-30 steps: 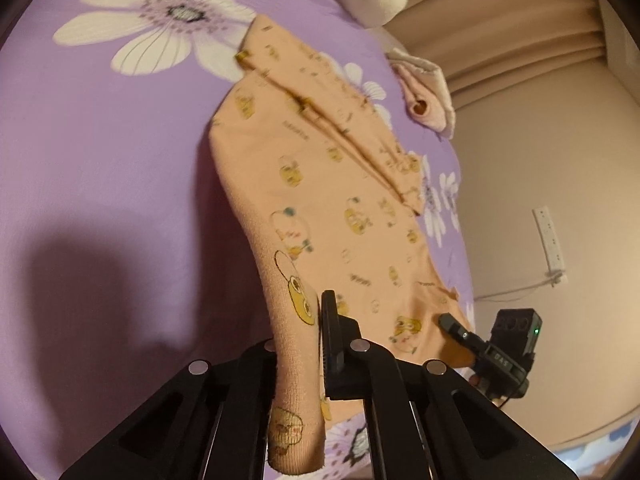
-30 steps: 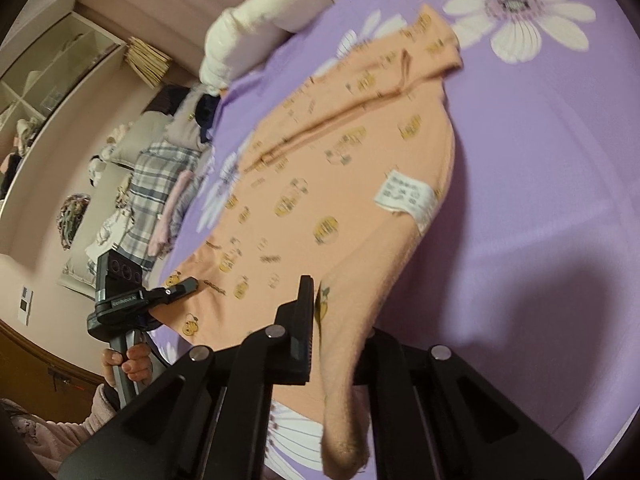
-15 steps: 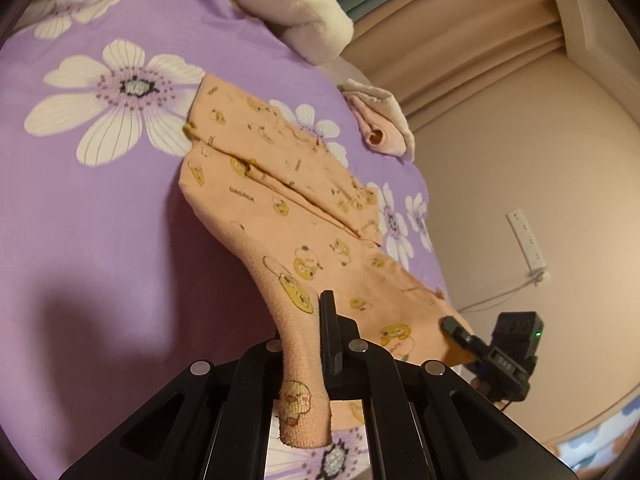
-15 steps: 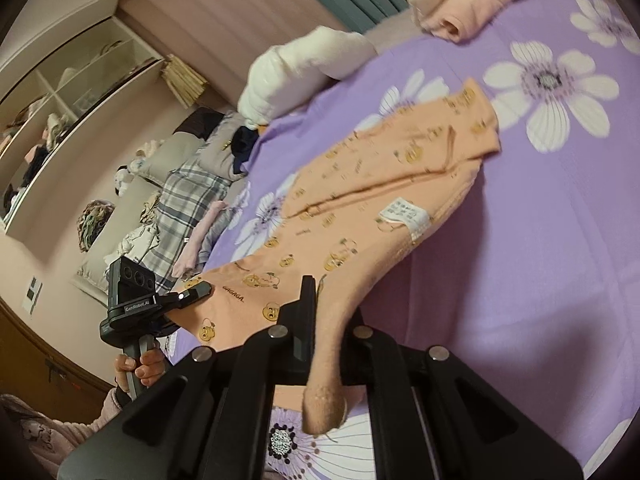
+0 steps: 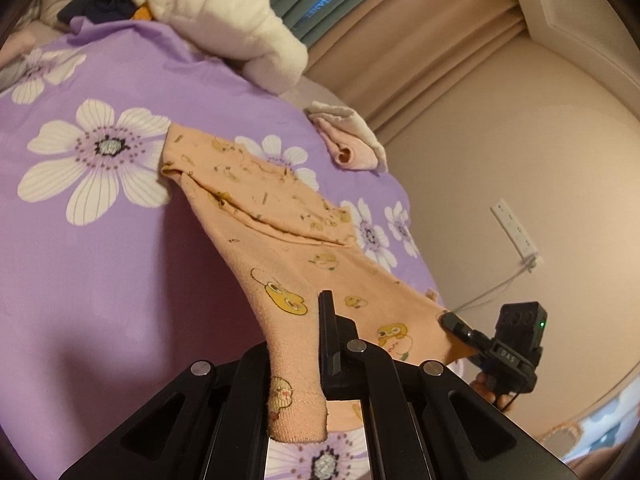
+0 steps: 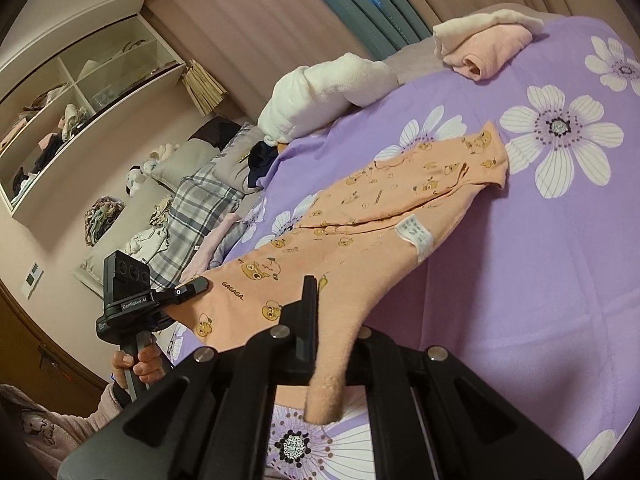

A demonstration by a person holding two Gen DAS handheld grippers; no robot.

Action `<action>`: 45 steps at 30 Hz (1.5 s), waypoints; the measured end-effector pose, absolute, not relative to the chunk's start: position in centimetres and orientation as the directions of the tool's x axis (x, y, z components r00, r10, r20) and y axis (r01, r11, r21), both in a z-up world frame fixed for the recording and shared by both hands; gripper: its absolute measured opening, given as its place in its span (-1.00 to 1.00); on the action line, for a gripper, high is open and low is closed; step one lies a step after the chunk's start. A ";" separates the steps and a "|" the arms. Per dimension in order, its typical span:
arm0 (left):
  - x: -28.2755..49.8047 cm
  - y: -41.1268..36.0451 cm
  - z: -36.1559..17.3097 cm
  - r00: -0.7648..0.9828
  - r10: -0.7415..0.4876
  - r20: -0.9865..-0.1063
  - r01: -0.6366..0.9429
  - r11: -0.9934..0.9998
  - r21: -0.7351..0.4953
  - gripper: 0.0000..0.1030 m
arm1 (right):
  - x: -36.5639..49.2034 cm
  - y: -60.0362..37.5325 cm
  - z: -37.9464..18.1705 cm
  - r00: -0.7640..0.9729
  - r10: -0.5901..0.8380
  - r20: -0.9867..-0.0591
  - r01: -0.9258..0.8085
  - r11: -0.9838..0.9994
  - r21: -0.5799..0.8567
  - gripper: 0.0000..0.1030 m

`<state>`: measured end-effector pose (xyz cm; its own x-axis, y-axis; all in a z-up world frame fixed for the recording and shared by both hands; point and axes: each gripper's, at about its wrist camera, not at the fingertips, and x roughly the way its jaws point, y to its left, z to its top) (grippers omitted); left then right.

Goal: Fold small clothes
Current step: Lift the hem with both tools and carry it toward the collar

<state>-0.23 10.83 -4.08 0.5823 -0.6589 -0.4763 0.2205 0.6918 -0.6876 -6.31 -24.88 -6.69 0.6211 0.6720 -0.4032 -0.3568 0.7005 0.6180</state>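
Observation:
A small orange garment (image 5: 280, 236) with yellow cartoon prints is held stretched between both grippers above a purple flowered bedsheet (image 5: 80, 264). Its far end still rests on the sheet. My left gripper (image 5: 296, 340) is shut on one near corner, whose cuff hangs down between the fingers. My right gripper (image 6: 332, 328) is shut on the other near corner. The garment (image 6: 380, 216) shows a white care label in the right wrist view. Each gripper shows in the other's view: the right one (image 5: 452, 318) and the left one (image 6: 196, 286).
A folded pink and white garment (image 5: 348, 144) lies at the far edge of the bed. A white rolled blanket (image 5: 224, 20) lies by the curtains. Pillows and a plaid cloth (image 6: 200, 204) are at the bed's head. A wall shelf (image 6: 72, 100) holds clothes.
Both grippers have lifted and pulled back with the garment. More of it is off the sheet and it looks farther away and more stretched.

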 end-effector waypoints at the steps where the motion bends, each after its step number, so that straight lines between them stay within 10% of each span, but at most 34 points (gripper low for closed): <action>1: -0.2 10.8 -4.0 0.582 -0.660 -0.474 0.224 0.691 -0.687 -1.00 | -6.4 -24.9 -6.6 0.624 0.671 -0.400 -0.360 0.701 0.615 -0.93; 45: -3.3 11.8 -0.3 0.556 -0.702 -0.446 0.230 0.645 -0.729 -1.00 | -10.2 -27.0 -2.5 0.616 0.693 -0.375 -0.459 0.703 0.544 -0.90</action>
<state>-3.25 11.82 -0.33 0.5557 -0.7019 -0.4456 0.2304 0.6450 -0.7286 -10.23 -26.96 -2.52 0.6159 0.6928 -0.3752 -0.4592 0.7026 0.5435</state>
